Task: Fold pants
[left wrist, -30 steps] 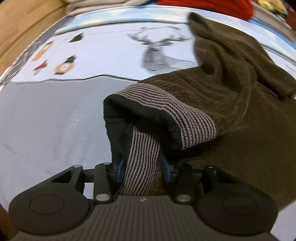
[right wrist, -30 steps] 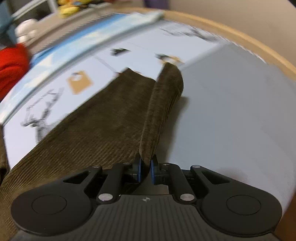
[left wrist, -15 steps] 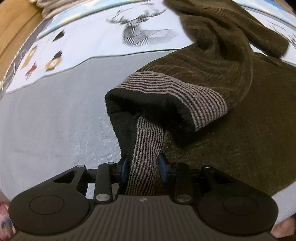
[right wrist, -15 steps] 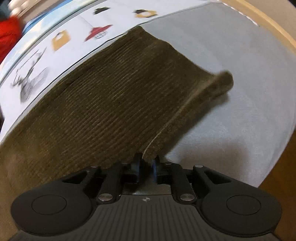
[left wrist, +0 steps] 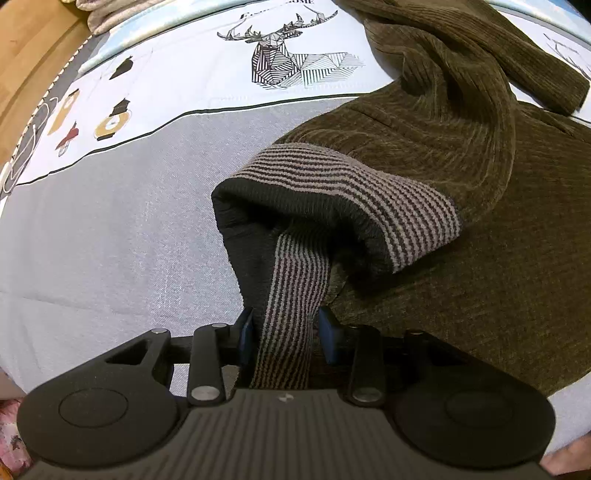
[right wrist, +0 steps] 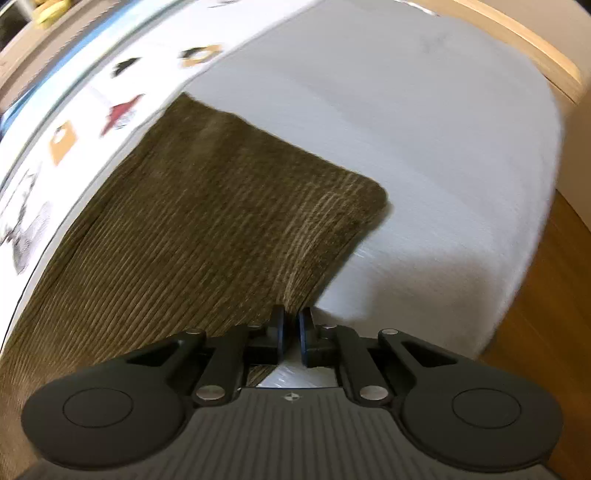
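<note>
Dark olive corduroy pants [left wrist: 461, 147] lie on a bed, with one leg twisted across the top. Their grey-and-black striped waistband [left wrist: 351, 184] stands open, and a strip of it runs down between the blue pads of my left gripper [left wrist: 286, 321], which is shut on it. In the right wrist view a pant leg [right wrist: 221, 221] lies flat, its hem corner toward the right. My right gripper [right wrist: 291, 317] hangs at that leg's near edge. Its jaws are closing to a narrow slit, and I see no cloth between them.
The bed sheet [right wrist: 424, 129] is grey, with a white band printed with a deer [left wrist: 288, 62] and small figures. Wooden floor [right wrist: 535, 314] shows past the bed's right edge. Folded light clothes [left wrist: 110, 14] lie at the far left. A hand [left wrist: 565, 461] shows at the lower right.
The right gripper let go of the raised fold of the leg, which now lies flat, and shifted toward the bed's edge. The left gripper rolled slightly and still holds the waistband.
</note>
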A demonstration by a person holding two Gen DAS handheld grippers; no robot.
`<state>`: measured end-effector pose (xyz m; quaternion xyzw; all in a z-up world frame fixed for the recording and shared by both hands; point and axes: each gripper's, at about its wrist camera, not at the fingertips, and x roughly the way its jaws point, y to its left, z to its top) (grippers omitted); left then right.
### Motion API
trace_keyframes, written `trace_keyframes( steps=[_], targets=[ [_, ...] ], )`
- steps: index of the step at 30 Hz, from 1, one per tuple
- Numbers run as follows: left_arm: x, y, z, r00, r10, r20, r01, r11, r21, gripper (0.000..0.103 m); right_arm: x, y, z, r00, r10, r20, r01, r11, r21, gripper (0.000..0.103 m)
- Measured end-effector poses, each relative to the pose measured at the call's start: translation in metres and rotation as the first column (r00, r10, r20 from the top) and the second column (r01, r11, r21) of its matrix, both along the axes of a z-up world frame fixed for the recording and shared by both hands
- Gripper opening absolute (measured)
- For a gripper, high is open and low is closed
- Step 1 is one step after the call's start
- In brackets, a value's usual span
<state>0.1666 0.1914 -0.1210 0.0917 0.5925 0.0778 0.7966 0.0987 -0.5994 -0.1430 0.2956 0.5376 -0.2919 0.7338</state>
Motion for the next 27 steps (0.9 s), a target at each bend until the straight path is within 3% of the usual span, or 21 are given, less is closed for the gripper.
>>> trace_keyframes(
  steps=[3, 7, 9, 11, 13, 17, 21, 27],
  targets=[
    [-0.002, 0.001, 0.001, 1.000, -0.005, -0.010, 0.005, 1.000, -0.001, 0.041, 0.002, -0.007, -0.005, 0.999, -0.047, -0.016, 0.047, 0.999, 0.015, 0.007],
    [-0.005, 0.007, 0.003, 1.000, 0.010, -0.029, -0.010, 1.000, -0.003, 0.041, 0.014, 0.002, -0.003, 1.000, 0.001, -0.013, -0.001, 1.000, -0.010, 0.008],
    [-0.005, 0.012, 0.003, 0.999, 0.022, -0.034, -0.022, 1.000, 0.007, 0.041, 0.018, 0.004, -0.005, 0.999, 0.028, -0.042, -0.029, 0.999, -0.014, 0.019],
    [-0.007, 0.013, 0.005, 0.999, 0.024, -0.028, -0.025, 1.000, -0.002, 0.045, 0.020, 0.005, -0.006, 0.996, 0.042, -0.082, -0.046, 0.998, -0.045, 0.045],
    [-0.010, 0.013, 0.010, 1.000, 0.017, -0.013, -0.017, 1.000, -0.016, 0.048, 0.022, 0.003, -0.002, 0.996, 0.023, -0.085, -0.030, 0.996, -0.086, 0.047],
    [-0.020, 0.022, 0.038, 0.994, 0.059, 0.095, -0.052, 0.996, -0.075, 0.074, 0.018, 0.001, 0.022, 0.999, -0.044, -0.004, 0.043, 0.984, -0.176, 0.047],
    [-0.031, 0.023, 0.072, 0.973, 0.072, 0.221, -0.044, 0.991, -0.127, 0.074, 0.020, 0.012, 0.048, 0.995, -0.022, 0.093, 0.047, 0.960, -0.278, 0.047],
    [-0.040, -0.016, 0.111, 0.917, -0.049, 0.396, 0.111, 0.985, -0.135, 0.074, 0.043, 0.051, 0.072, 0.972, 0.118, 0.203, -0.050, 0.949, -0.312, 0.044]
  ],
)
